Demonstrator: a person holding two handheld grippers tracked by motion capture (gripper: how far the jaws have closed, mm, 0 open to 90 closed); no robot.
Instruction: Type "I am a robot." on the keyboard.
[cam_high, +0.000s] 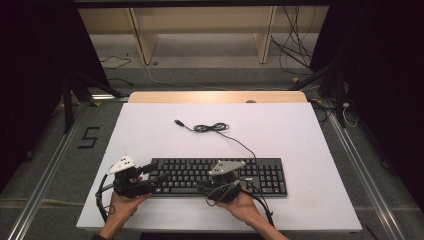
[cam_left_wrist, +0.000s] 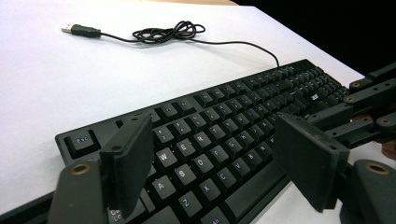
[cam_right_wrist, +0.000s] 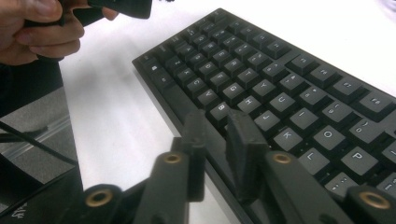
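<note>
Keyboard: one long flat black plastic keyboard (cam_high: 220, 176) with many small square keys and white letters; lying flat on the near part of the desk, between the two hands.
Keyboard feel: smooth hard keys, slightly dished on top, set in neat rows.
Cord: one thin black rubbery cord (cam_high: 235, 137) running from the back of the keyboard, bunched in a loose tangle farther back on the desk.
Plug: one small metal plug (cam_left_wrist: 74, 30) at the cord's free end, lying flat, well apart from the keyboard.
Desk: one wide flat white desk (cam_high: 300, 130), matte and plain, with a pale wooden strip along the far edge.
Left gripper (cam_left_wrist: 219, 163): black, with two flat square pads; fingers spread wide over the keyboard's left end, holding nothing.
Right gripper (cam_right_wrist: 219, 154): black, with two thick pads; fingers almost together, a thin gap between them, just above the keyboard's near edge, holding nothing.
Hands: two, one on each gripper.
Count: one keyboard, one cord, one plug, two grippers.
</note>
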